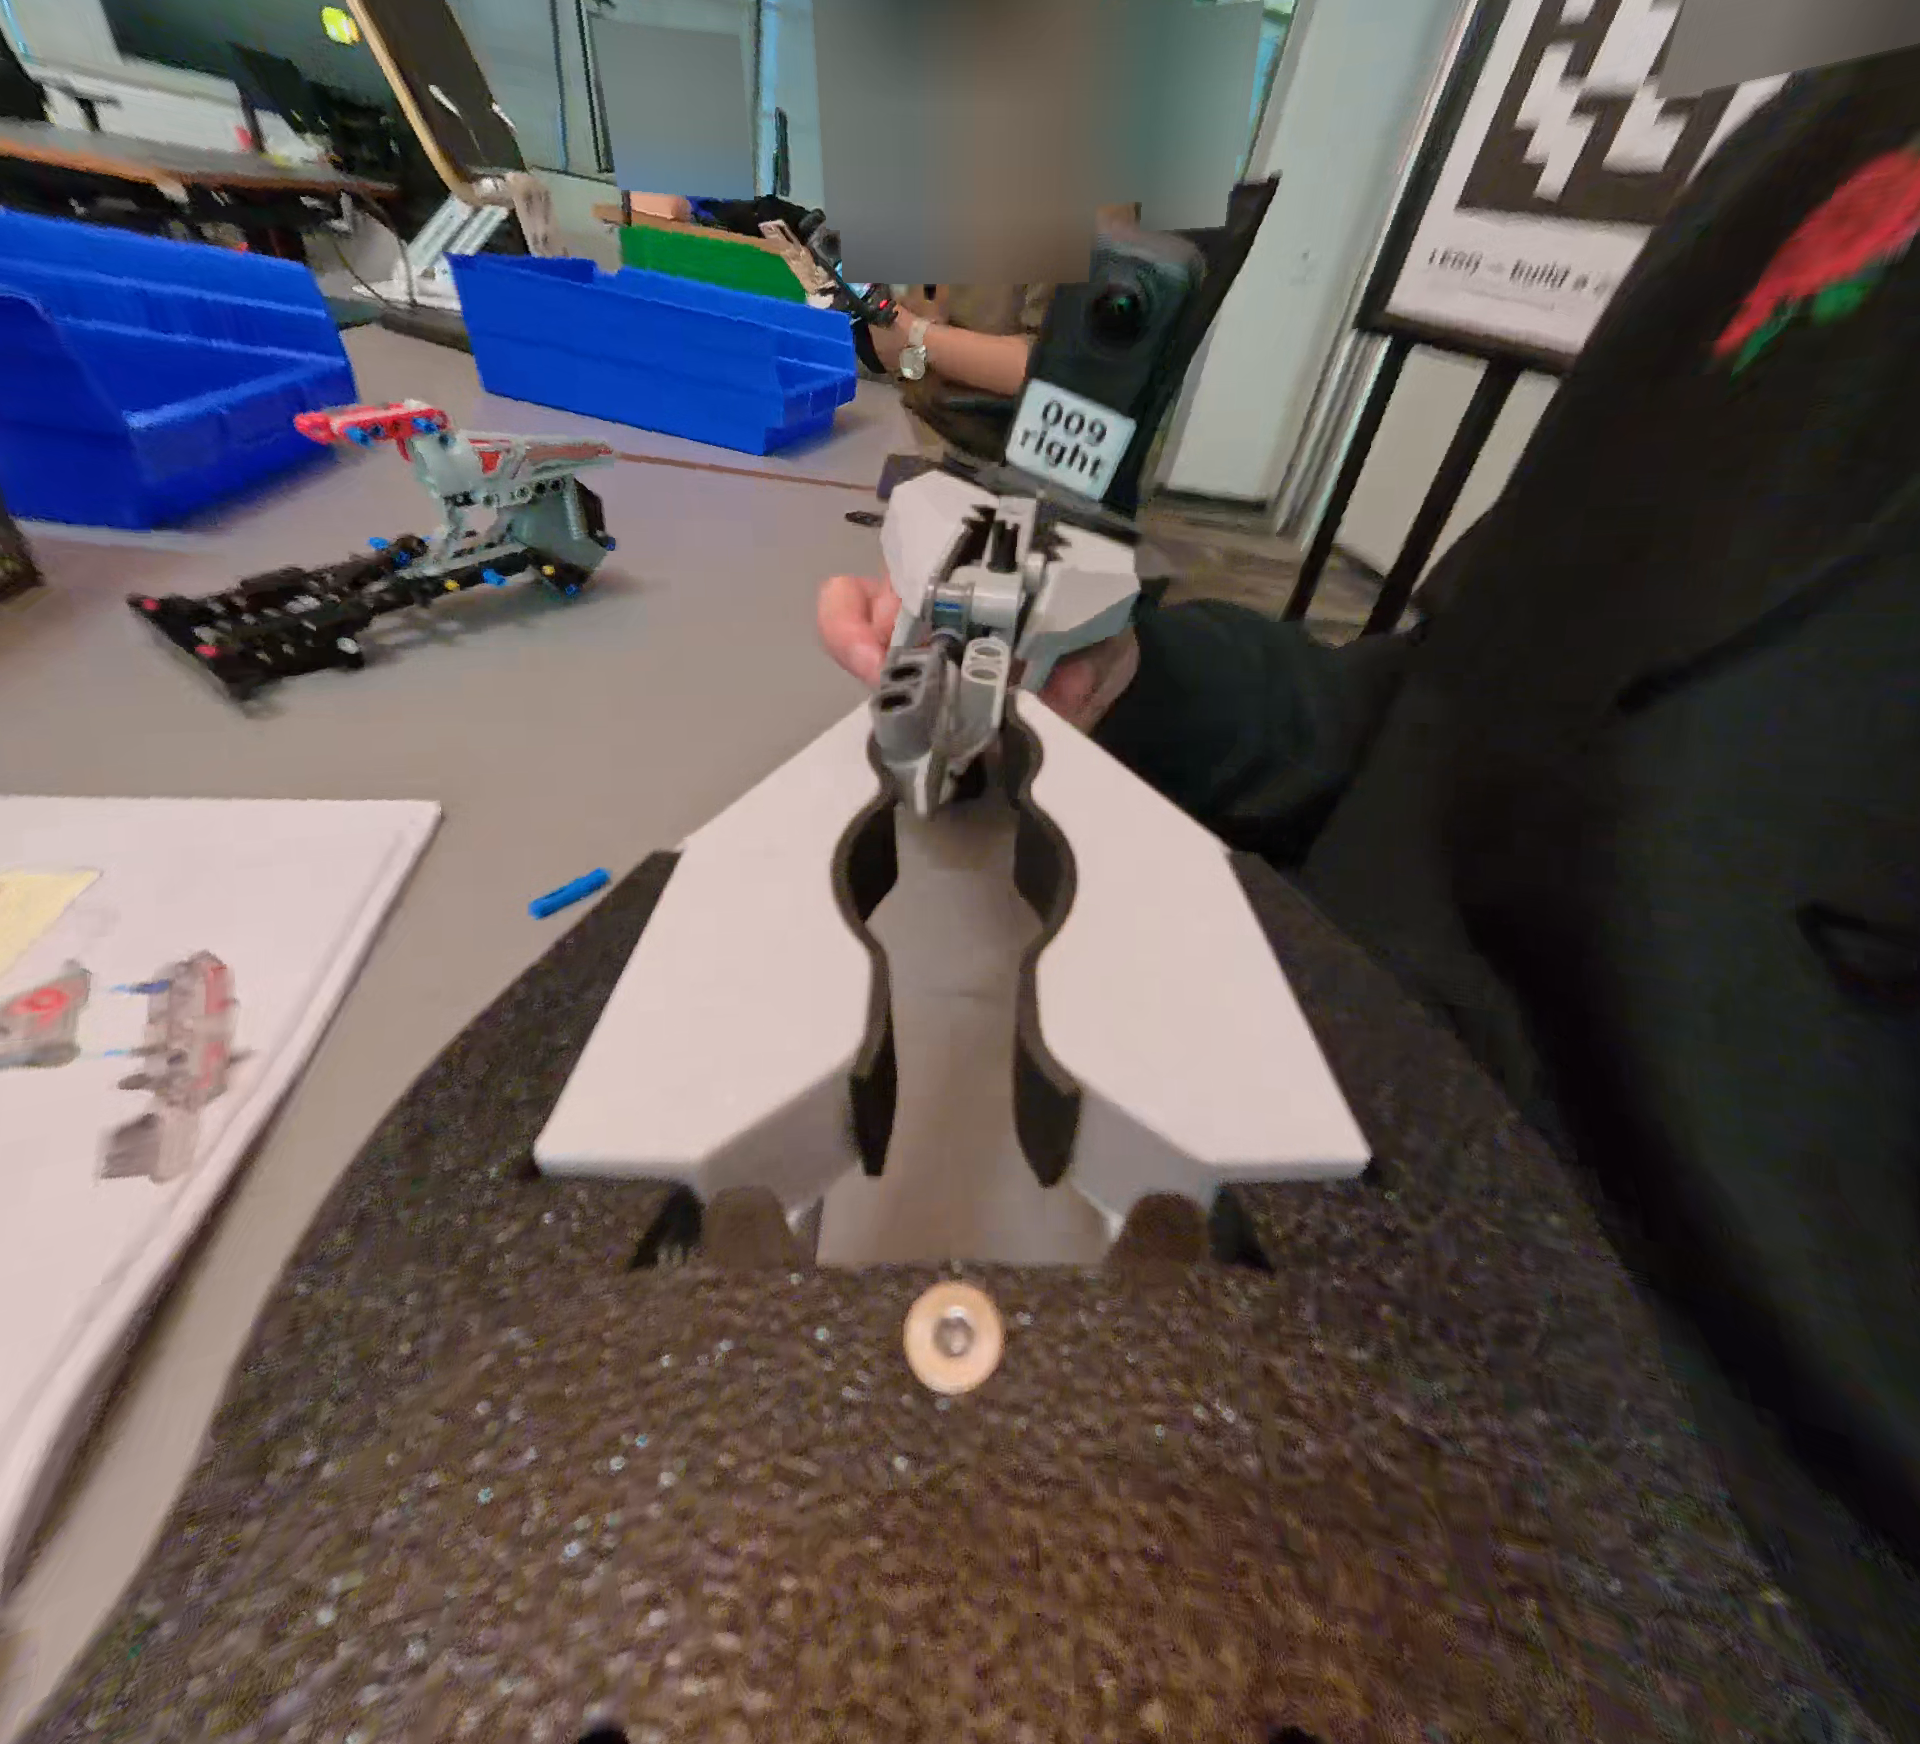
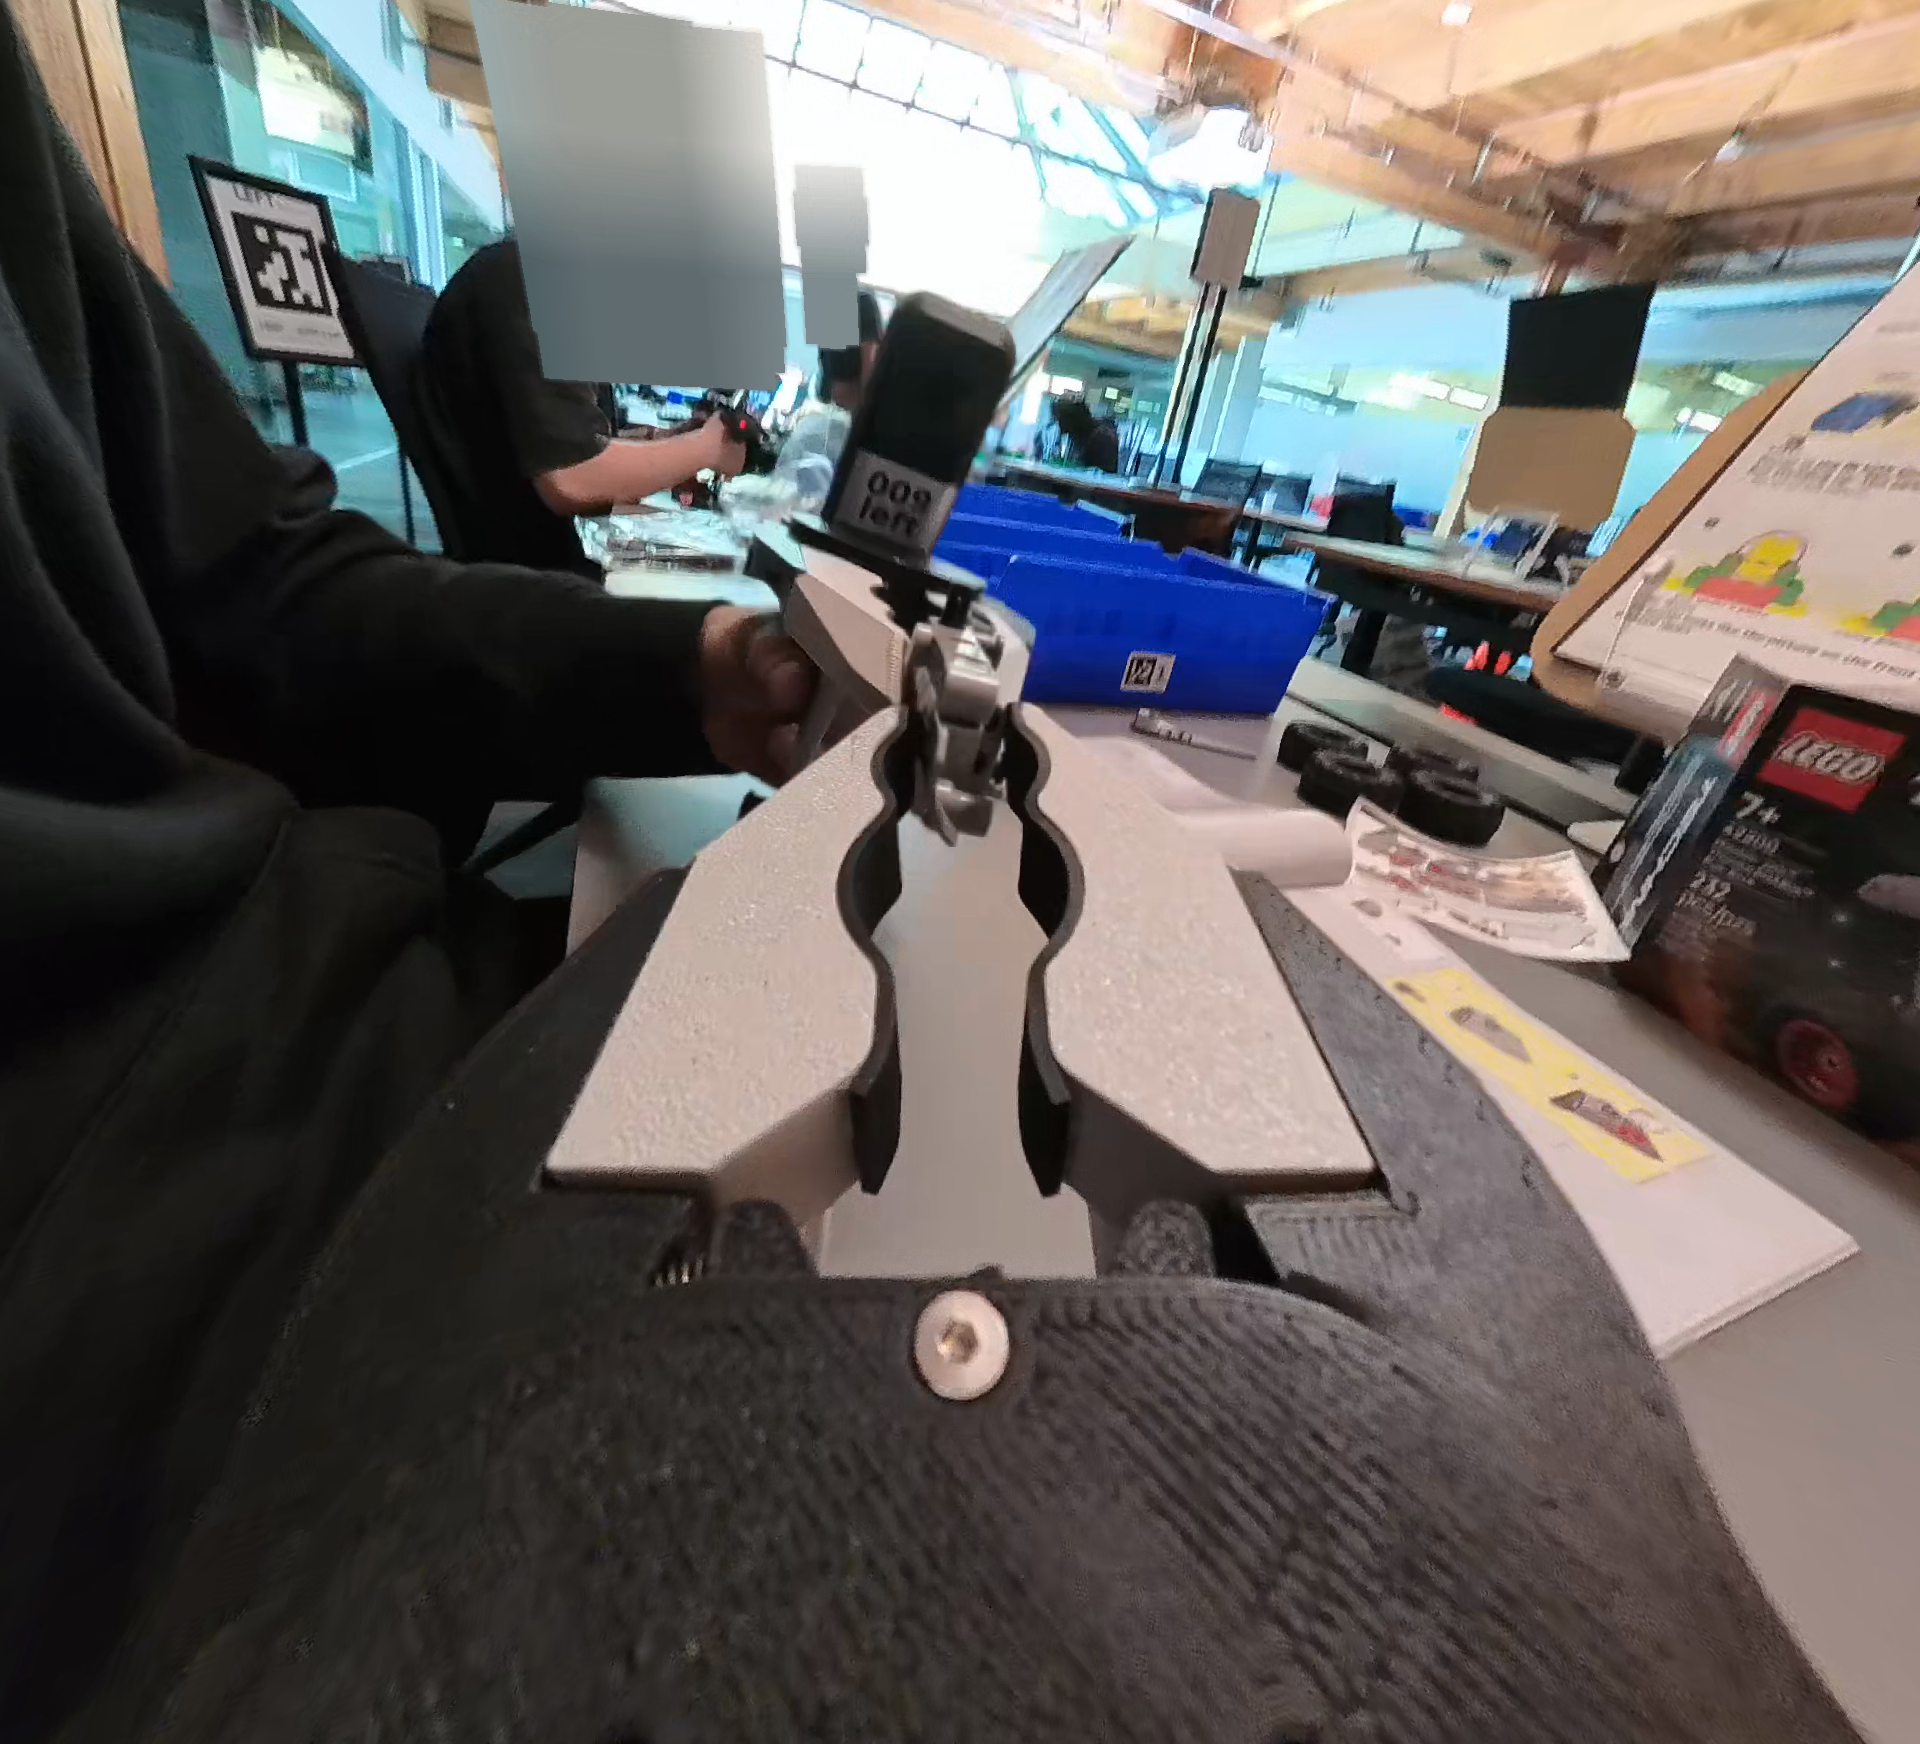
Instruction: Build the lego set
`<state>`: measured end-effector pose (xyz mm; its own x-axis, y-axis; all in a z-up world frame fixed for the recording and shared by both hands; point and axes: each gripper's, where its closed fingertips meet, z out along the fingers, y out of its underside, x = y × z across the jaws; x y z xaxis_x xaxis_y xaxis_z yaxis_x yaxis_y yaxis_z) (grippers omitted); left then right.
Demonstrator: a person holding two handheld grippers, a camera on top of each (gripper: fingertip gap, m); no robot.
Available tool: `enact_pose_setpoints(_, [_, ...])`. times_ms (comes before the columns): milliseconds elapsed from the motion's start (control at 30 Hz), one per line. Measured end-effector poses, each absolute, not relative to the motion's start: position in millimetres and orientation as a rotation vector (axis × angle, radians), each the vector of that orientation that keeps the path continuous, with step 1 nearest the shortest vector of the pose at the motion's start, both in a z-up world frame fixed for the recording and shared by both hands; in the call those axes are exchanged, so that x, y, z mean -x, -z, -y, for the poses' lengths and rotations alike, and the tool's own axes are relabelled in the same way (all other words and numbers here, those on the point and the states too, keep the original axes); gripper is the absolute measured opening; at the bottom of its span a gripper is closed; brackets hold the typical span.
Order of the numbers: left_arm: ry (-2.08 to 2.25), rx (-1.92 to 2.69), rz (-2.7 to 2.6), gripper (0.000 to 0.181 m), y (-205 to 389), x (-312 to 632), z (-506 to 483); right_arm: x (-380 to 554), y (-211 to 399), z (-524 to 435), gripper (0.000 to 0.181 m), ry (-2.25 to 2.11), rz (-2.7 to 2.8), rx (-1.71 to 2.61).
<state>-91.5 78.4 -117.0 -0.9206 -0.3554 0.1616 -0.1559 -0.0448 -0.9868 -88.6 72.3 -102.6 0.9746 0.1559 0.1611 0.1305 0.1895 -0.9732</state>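
Observation:
A small grey Lego sub-assembly (image 1: 920, 707) of short beams with a blue pin is held in the air between both grippers, which face each other tip to tip. My left gripper (image 1: 948, 754) is shut on its near end. My right gripper (image 1: 992, 577) is shut on its far end, with a hand around its handle. In the right wrist view, my right gripper (image 2: 954, 764) pinches the same grey piece (image 2: 961, 728), and the left gripper (image 2: 935, 655) grips it from the other side. The partly built black, grey and red car chassis (image 1: 416, 541) lies on the table at the left.
A loose blue pin (image 1: 568, 892) lies next to the open instruction booklet (image 1: 187, 1019). Blue bins (image 1: 655, 344) stand at the back. Black tyres (image 2: 1392, 780), a sticker sheet (image 2: 1486, 889) and the Lego box (image 2: 1808, 863) sit on the right. Other people sit nearby. The tips of both grippers are at nearly the same place.

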Motion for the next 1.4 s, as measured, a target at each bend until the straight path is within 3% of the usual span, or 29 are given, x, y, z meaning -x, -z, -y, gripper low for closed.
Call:
enact_pose_setpoints(233, [1.899, 0.355, -2.113, 0.014, 129, 99, -86, 100, 120, -79, 0.014, -0.143, 0.249, 1.539])
enact_pose_setpoints(567, [1.833, 0.417, -2.176, 0.014, 143, 102, -92, 102, 139, -86, 0.015, -0.147, 0.284, 1.682])
enact_pose_setpoints(767, [1.678, 0.513, -2.183, 0.028, 154, 89, -102, 82, 149, -73, 0.015, -0.076, 0.264, 1.753])
enact_pose_setpoints(1200, [1.275, 0.585, -2.379, 0.02, 189, 23, -117, 25, 185, -16, 0.015, 0.021, 0.009, 2.02])
enact_pose_setpoints(1400, [1.176, 0.831, -2.418, 0.02, 210, -12, -88, 20, 197, -2, 0.015, 0.012, -0.037, 2.094])
